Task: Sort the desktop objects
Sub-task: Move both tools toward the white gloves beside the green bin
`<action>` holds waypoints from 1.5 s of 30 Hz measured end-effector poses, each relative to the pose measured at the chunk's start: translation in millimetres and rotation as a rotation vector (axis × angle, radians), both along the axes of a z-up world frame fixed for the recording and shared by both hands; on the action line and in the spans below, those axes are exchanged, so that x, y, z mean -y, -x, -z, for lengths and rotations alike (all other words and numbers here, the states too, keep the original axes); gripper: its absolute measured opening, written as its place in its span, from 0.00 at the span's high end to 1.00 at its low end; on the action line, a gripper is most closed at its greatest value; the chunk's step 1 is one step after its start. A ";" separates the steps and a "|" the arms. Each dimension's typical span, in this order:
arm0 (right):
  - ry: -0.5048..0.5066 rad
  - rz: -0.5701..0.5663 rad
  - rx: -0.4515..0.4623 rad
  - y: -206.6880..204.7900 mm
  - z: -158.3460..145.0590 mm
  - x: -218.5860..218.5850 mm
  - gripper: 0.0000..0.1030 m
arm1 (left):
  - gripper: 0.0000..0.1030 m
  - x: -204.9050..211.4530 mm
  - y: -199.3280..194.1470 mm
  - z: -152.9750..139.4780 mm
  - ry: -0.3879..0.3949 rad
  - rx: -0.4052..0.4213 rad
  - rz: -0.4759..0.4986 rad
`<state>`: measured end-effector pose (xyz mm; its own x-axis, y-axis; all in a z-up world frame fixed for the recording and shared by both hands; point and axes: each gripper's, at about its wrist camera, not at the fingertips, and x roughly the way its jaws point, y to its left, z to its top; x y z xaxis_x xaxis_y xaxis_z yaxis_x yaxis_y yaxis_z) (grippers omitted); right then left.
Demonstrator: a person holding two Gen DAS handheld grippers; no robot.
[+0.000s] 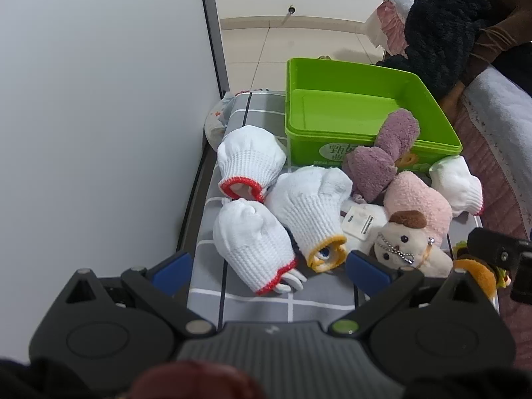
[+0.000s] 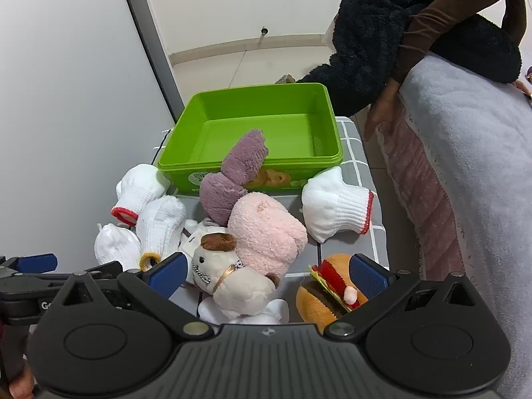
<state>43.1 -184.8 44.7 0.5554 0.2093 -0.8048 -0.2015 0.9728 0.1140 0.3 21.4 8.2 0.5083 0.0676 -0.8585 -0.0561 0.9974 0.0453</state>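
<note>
An empty green bin (image 1: 365, 113) (image 2: 266, 133) stands at the back of a grey checked table (image 1: 266, 302). In front of it lie several white knit gloves (image 1: 252, 163) (image 2: 335, 206), a purple plush (image 1: 382, 163) (image 2: 236, 179), a pink and cream plush animal (image 1: 412, 222) (image 2: 252, 252) and a plush burger (image 2: 329, 289) (image 1: 478, 276). My left gripper (image 1: 269, 272) is open and empty, just short of a red-cuffed glove (image 1: 256, 246) and a yellow-cuffed glove (image 1: 312, 206). My right gripper (image 2: 266, 276) is open and empty, its fingers either side of the plush animal and burger.
A white panel wall (image 1: 99, 99) runs along the table's left edge. A bed with a grey blanket (image 2: 465, 173) lies to the right. A person in dark fleece (image 2: 382, 40) leans on the bed behind the bin.
</note>
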 end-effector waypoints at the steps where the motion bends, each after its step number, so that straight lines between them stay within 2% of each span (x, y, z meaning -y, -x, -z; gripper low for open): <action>1: 0.002 0.000 -0.002 -0.7 0.3 -0.2 0.00 | 0.00 0.8 -0.3 0.0 -0.001 -0.001 -0.002; 45: 0.020 0.000 -0.026 -0.1 7.3 -2.2 0.00 | 0.00 1.1 0.2 3.7 -0.017 -0.008 0.016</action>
<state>43.2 -182.5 37.4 0.5341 0.1931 -0.8230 -0.1984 0.9750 0.1000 0.1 20.3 4.5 0.5029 0.0745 -0.8611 -0.0401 0.9972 0.0628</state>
